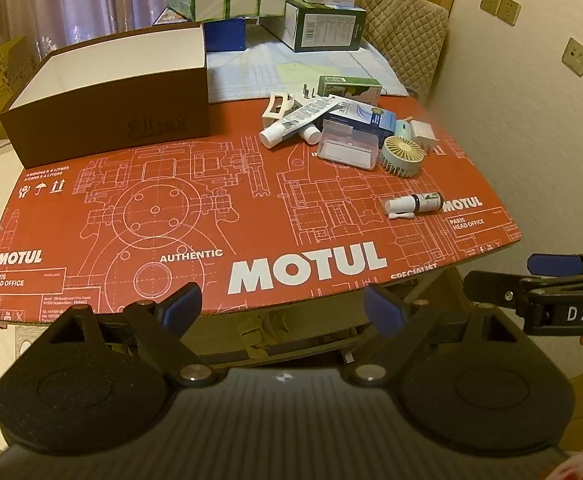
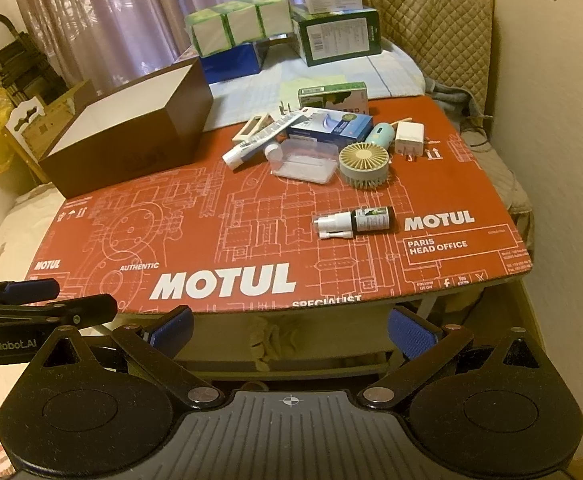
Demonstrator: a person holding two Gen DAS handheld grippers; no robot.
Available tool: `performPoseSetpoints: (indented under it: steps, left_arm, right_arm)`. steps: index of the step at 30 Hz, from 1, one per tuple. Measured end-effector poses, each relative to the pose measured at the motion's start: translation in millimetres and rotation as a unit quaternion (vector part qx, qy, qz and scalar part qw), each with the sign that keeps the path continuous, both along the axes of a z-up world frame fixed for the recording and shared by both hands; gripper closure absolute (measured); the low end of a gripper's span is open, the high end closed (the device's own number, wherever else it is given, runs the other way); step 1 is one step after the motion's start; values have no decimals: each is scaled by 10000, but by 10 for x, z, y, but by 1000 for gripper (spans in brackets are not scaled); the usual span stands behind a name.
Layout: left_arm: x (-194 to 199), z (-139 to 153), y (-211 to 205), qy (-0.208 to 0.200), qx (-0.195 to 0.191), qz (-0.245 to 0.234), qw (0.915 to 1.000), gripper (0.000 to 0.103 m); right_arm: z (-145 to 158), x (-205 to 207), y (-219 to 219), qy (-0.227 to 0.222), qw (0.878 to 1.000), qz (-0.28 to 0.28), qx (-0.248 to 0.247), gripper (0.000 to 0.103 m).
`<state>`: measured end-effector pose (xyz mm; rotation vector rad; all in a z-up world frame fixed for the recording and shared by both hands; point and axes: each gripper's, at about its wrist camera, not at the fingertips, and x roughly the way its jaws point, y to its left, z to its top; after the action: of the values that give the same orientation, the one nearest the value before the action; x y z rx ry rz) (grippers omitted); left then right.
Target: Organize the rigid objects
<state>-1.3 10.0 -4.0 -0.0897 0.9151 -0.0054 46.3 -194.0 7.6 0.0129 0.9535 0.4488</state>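
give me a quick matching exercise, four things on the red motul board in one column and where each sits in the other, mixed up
Things:
1. brown box
2. spray bottle
3. handheld fan
4. white charger plug

Places:
A. alone, near the board's front right
B. far right end of the pile
C. back left corner, open and empty
D. front of the pile, beside the clear plastic case

Pairs: 1-C, 2-A, 3-D, 4-B

Both wrist views face red mat (image 1: pixel 211 208) from near edge

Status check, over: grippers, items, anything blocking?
Left gripper, right gripper open, empty, short of table. Small spray bottle alone; pile beside open brown box. Nothing blocking.
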Motion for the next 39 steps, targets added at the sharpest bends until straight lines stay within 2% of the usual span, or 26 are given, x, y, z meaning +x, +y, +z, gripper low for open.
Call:
performPoseSetpoints:
  steps: [6,13,20,32,39]
  left_arm:
    - [59,23,-52,-189,104,-83,9997,17]
    - [296,-34,-73,-103,247,-184,9995,17]
    - [545,-113,-66,-217,312,-426,9984,17]
    - [1240,-449,89,97,330,-638,9974,17]
    - [1595,-623,134,240,379,-936,9946,17]
  right_arm:
    - [-18,60,-84,-6,9999,-81,118,2]
    - [-6,171,-194,-190,9992,-228,268,2]
    - [-80,362,-205,-432,9985,-267,224,2]
    - [-473,837,-42,-682,9974,-186,105,2]
    - [-774,1156,93,-581,9979,-229,-183,2]
